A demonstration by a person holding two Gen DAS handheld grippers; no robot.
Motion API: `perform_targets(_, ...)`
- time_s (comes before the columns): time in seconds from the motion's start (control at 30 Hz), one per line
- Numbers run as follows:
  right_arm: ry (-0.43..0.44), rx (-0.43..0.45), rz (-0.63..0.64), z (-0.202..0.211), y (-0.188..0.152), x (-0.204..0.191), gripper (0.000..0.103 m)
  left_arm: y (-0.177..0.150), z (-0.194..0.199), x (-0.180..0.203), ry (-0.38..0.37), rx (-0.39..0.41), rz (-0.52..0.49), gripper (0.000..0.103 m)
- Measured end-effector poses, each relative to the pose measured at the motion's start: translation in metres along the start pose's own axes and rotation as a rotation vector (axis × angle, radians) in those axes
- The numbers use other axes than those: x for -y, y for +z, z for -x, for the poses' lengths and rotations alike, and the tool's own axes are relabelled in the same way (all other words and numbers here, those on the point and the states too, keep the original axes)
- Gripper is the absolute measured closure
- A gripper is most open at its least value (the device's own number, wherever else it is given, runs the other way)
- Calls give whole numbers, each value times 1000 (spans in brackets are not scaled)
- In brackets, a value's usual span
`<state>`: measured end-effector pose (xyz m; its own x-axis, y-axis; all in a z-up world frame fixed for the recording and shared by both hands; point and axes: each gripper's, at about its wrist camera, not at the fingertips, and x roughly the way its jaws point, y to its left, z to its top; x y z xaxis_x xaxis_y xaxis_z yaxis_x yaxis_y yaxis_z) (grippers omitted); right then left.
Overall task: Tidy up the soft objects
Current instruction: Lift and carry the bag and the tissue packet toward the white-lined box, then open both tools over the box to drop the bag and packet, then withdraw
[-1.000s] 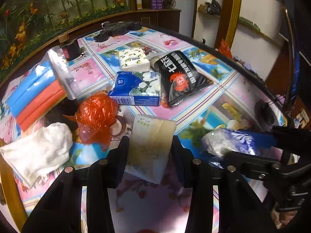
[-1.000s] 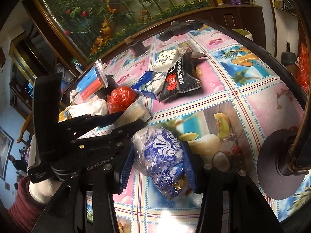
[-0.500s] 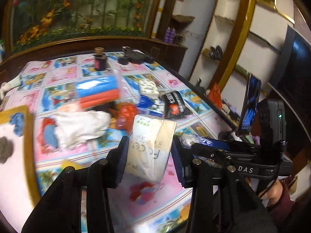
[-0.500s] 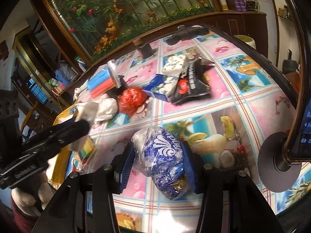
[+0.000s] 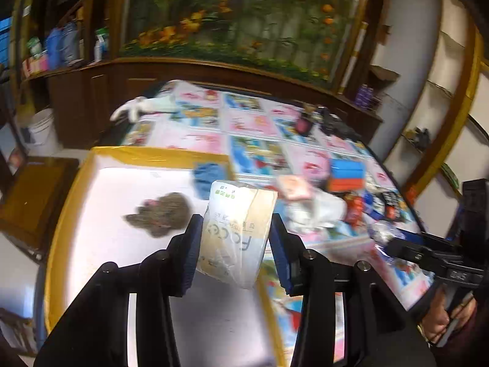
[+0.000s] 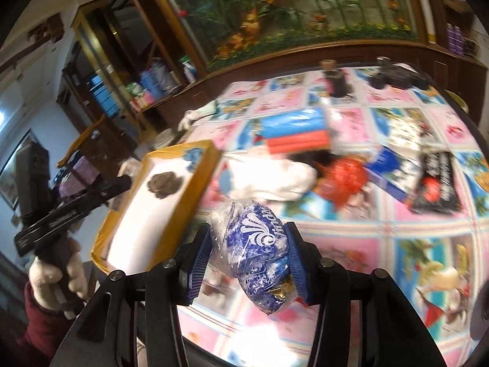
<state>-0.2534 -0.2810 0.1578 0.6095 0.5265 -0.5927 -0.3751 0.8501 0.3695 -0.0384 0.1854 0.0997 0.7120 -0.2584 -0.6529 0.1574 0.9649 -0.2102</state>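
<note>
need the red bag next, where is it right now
In the right wrist view the red bag lies on the table, right of the white cloth and left of the blue box.

Glossy plastic wraps the tissue pack point(image 5: 237, 232) and blue packet point(image 6: 255, 253).

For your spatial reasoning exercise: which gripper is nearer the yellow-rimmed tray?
Left. The left gripper, holding a tissue pack, is over the tray; the right gripper, holding a blue bag, is beside it above the tablecloth.

Motion-blurred table clutter point(image 6: 351, 159)
</note>
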Motion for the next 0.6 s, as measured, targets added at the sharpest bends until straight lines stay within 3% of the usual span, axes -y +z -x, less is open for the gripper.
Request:
perform_targets(0.33,99,-109,91,-115,52,-75,56,17,-48,-82,91,-48,155,61)
perform_targets(0.6,22,-165,206,-204,77,-127,56,35,-78,-116,138,-73,220,58)
